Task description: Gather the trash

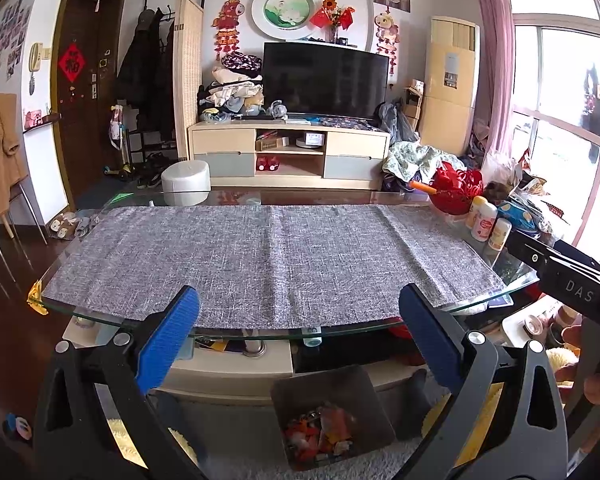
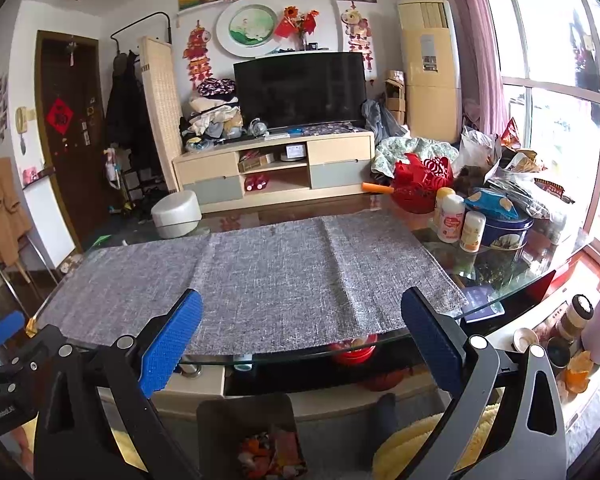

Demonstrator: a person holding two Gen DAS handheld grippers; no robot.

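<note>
A grey bin (image 1: 332,384) stands on the floor in front of the glass table, with colourful trash scraps (image 1: 320,436) inside. It also shows in the right wrist view (image 2: 244,416) with the scraps (image 2: 270,456). My left gripper (image 1: 300,340) is open and empty, held above the bin at the table's near edge. My right gripper (image 2: 302,340) is open and empty, also above the bin. A grey cloth mat (image 1: 268,260) covers the table top and shows bare in the right wrist view (image 2: 260,280).
The glass table (image 1: 80,312) has a sharp near rim. At its right end stand a red basket (image 2: 420,188), small bottles (image 2: 456,220), a blue tin (image 2: 504,228) and bags. My right gripper's body (image 1: 568,276) shows at right in the left view. Cups sit on a lower shelf (image 2: 548,336).
</note>
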